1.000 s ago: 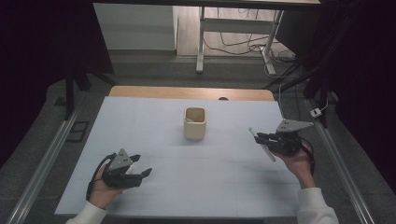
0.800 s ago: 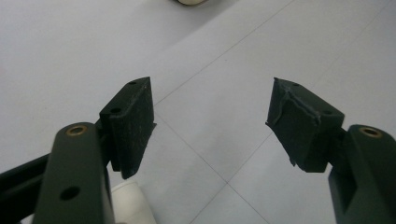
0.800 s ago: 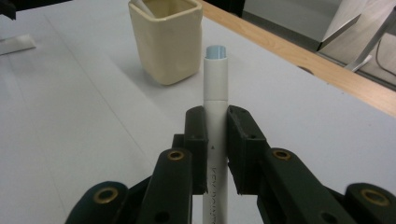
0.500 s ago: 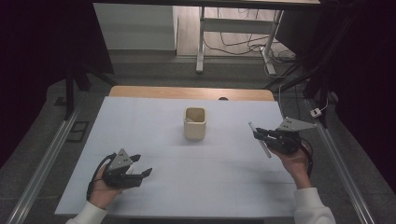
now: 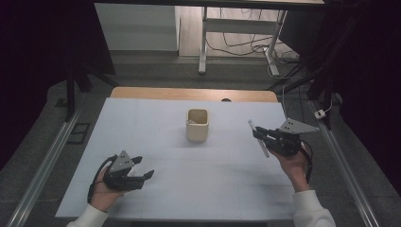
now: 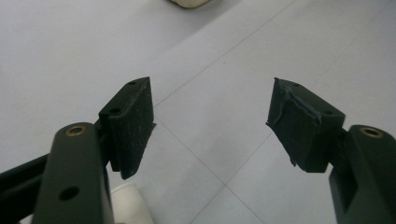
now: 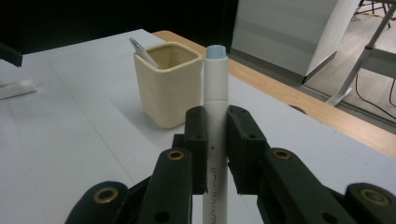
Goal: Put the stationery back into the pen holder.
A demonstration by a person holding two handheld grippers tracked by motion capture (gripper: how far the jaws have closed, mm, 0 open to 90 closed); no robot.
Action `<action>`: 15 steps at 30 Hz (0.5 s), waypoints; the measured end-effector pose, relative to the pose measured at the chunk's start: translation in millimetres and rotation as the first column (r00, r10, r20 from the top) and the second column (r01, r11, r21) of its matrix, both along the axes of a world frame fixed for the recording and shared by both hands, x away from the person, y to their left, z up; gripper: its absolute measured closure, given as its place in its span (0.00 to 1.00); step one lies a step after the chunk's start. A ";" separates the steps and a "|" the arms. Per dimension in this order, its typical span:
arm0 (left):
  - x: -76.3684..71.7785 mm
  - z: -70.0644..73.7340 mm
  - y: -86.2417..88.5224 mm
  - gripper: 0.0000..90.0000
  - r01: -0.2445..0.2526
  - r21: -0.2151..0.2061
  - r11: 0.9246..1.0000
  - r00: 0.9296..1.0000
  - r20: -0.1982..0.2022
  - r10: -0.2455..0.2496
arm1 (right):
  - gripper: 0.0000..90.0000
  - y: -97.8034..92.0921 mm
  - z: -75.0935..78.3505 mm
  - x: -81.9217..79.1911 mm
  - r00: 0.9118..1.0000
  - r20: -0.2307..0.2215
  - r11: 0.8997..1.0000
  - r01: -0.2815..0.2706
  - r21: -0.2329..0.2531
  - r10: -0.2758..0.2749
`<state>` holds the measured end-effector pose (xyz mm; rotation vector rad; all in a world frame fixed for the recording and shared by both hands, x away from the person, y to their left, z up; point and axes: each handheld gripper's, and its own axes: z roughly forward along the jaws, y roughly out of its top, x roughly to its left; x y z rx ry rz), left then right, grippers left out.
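Pen [image 7: 216, 112] — clamped in right gripper [image 7: 216, 140]

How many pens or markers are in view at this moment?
2. One white marker is clamped in the right hand-held gripper; one pen leans inside the cream cup. More could be hidden inside the cup.

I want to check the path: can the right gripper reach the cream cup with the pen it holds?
Probably yes. The right gripper, shut on the white pen, has bare table between it and the cream cup.
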<state>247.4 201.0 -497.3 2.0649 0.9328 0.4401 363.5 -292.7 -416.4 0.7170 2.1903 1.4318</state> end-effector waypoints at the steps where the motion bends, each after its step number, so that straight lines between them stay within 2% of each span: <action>1: 0.0 0.0 0.0 0.34 -0.001 -0.001 1.000 1.000 0.000 0.001 | 0.86 1.0 0.2 -0.3 1.000 0.004 1.000 0.001 -0.001 -0.001; 15: 0.2 -0.4 -0.5 0.34 0.000 -0.006 1.000 1.000 -0.002 0.000 | 0.86 19.3 0.5 0.5 1.000 0.029 1.000 -0.008 0.004 0.008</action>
